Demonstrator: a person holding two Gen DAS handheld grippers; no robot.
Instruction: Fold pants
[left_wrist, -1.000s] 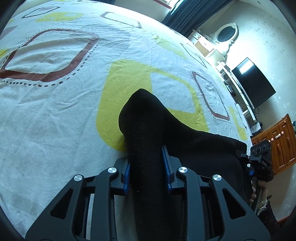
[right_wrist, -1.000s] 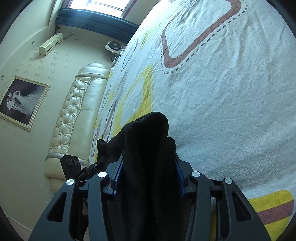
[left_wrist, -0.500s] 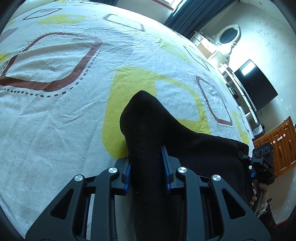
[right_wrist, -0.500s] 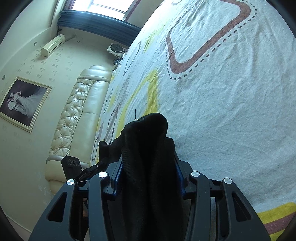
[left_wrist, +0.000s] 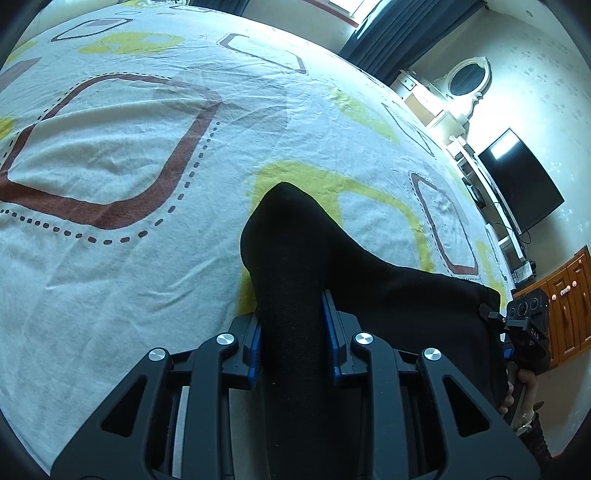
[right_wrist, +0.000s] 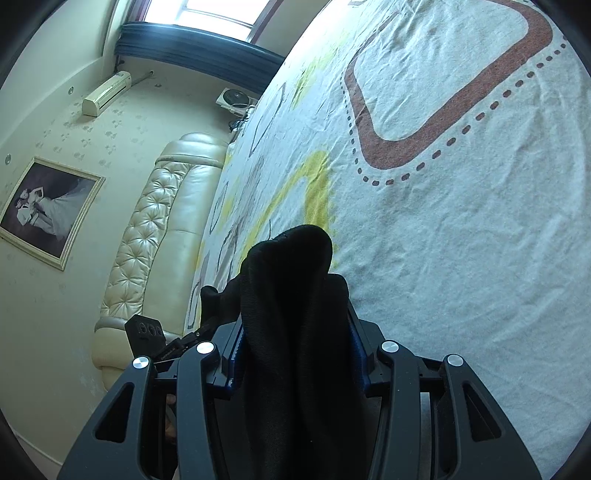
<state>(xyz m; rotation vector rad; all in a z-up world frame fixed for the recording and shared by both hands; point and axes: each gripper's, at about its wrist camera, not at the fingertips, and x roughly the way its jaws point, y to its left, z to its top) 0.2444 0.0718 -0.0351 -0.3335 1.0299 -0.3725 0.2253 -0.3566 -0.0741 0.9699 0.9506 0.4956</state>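
Observation:
The black pants (left_wrist: 295, 258) are pinched at one edge by my left gripper (left_wrist: 291, 332), which is shut on the cloth. The fabric stretches right toward my right gripper (left_wrist: 524, 332), seen at the far right of the left wrist view. In the right wrist view my right gripper (right_wrist: 295, 343) is shut on another bunch of the black pants (right_wrist: 291, 280). Both hold the cloth above the patterned bed sheet (left_wrist: 129, 166). The left gripper (right_wrist: 147, 332) shows at lower left of the right wrist view.
The bed sheet (right_wrist: 461, 221) has brown and yellow square patterns. A cream padded headboard (right_wrist: 155, 229) lies to the left in the right wrist view. A TV (left_wrist: 517, 177), dresser mirror (left_wrist: 469, 77) and wooden cabinet (left_wrist: 565, 306) stand beyond the bed's right edge.
Both grippers have carried the pants forward across the bed. The brown dotted square has come nearer in both views. The grips are unchanged.

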